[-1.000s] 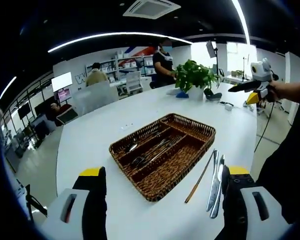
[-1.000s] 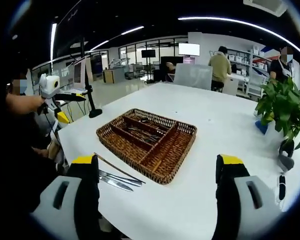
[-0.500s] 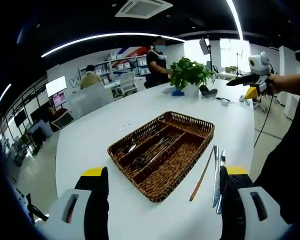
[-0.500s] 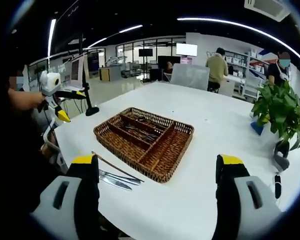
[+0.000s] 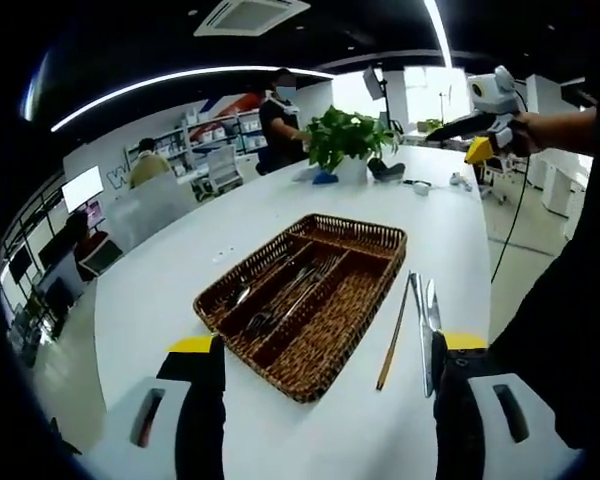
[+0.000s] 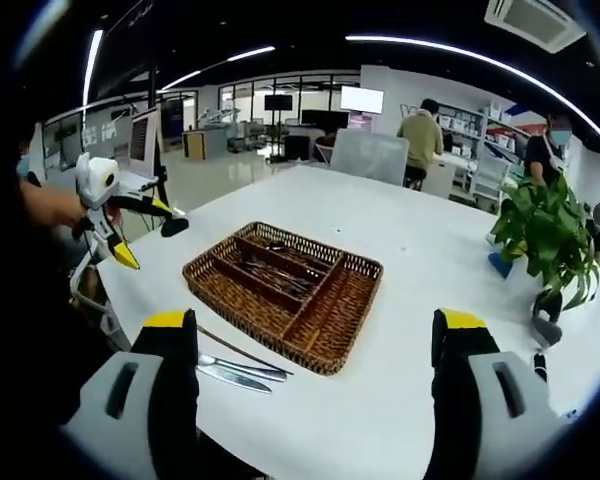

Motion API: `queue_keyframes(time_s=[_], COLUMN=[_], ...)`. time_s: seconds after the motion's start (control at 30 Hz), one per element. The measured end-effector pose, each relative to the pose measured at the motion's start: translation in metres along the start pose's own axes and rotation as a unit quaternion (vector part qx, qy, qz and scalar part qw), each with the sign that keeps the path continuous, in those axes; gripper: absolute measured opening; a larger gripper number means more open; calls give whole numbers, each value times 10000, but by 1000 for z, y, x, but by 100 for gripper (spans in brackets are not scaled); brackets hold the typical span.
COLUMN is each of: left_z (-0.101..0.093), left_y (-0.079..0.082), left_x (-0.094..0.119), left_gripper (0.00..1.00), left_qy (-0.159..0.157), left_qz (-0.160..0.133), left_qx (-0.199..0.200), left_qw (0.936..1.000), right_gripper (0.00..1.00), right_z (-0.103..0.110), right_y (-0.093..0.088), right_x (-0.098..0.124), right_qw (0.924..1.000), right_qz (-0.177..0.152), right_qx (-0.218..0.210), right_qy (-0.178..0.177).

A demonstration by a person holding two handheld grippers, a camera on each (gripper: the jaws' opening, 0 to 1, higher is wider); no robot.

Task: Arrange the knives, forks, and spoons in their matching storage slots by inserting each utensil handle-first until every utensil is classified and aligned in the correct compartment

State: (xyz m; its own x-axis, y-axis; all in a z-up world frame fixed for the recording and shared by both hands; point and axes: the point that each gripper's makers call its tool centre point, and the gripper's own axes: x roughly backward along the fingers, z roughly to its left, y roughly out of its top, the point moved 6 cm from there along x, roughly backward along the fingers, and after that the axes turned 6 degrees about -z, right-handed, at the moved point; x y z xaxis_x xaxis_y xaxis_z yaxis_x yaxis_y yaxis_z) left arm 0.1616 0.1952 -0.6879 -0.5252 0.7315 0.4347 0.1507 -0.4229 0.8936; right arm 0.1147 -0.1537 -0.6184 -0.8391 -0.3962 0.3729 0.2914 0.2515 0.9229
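Still outside the wicker tray [image 5: 375,240], two knives [image 5: 423,320] and a chopstick [image 5: 392,345] lie flat on the white table [image 5: 160,290], beside the tray's near wall. Left gripper [image 5: 325,415] and right gripper [image 6: 315,400] both hover with jaws spread, holding nothing. Thin, flat blades could skid off the nearby table edge when pinched, or land in the slot already holding cutlery.

Your left gripper [image 5: 325,385] and right gripper [image 6: 315,385] show just their jaw tips; the bodies are cut off at each view's bottom. The utensils [image 5: 280,295] in the wicker tray [image 5: 350,335] are a dark tangle, too small for you to sort into forks or spoons. In the right gripper view the loose knives [image 6: 235,370] run behind the near jaw, their ends hidden.
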Motion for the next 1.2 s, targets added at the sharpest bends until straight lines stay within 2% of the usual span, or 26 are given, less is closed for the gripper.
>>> queue_keyframes(time_s=[0.07,0.13,0.3,0.37,0.5,0.53,0.6,0.67,0.8,0.9,1.1,1.2], left_z=[-5,-9,-18,-27,-37,-42,-49,-56,-65,-64,-67,-69], left_y=[6,7,-1,-8,-17,-21,-29,-36,-40,-45,-51,-56], left_x=[-3,-6,-18,-25,-46,-52,-62,-71,-91,-104,-123,-130], left_gripper=[85,84,71,66,57,56,54,52,48,46,37,34], left_qy=[-168,-212,-386,-549,-598,-638,-708,-805,-888,-735,-936,-1115], left_qz=[-59,-18,93,290,476,596,797,937,1036,1165,1384,1539], left_qx=[-268,-286,-192,-277,-310,-312,-396,-247,-220,-330,-320,-582], left_qw=[9995,9994,9990,9977,9966,9957,9935,9920,9904,9899,9854,9800], right_gripper=[100,100,100,100,100,100,100,100,100,100,100,100], right_z=[2,0,-1,-4,-10,-14,-17,-21,-29,-33,-37,-41], right_y=[-1,-3,-10,-13,-20,-22,-23,-24,-31,-37,-39,-41], right_x=[3,4,-5,-10,-17,-19,-20,-21,-22,-23,-23,-24], right_qw=[10000,9997,9998,9999,9999,10000,10000,9998,9993,9986,9984,9980], right_qz=[-49,-79,-50,4,25,33,54,27,71,109,137,190], right_qx=[-28,-80,-139,-113,-96,-54,10,43,-118,-268,-327,-387], right_qy=[-73,-237,-154,-111,40,-27,72,205,359,452,442,472])
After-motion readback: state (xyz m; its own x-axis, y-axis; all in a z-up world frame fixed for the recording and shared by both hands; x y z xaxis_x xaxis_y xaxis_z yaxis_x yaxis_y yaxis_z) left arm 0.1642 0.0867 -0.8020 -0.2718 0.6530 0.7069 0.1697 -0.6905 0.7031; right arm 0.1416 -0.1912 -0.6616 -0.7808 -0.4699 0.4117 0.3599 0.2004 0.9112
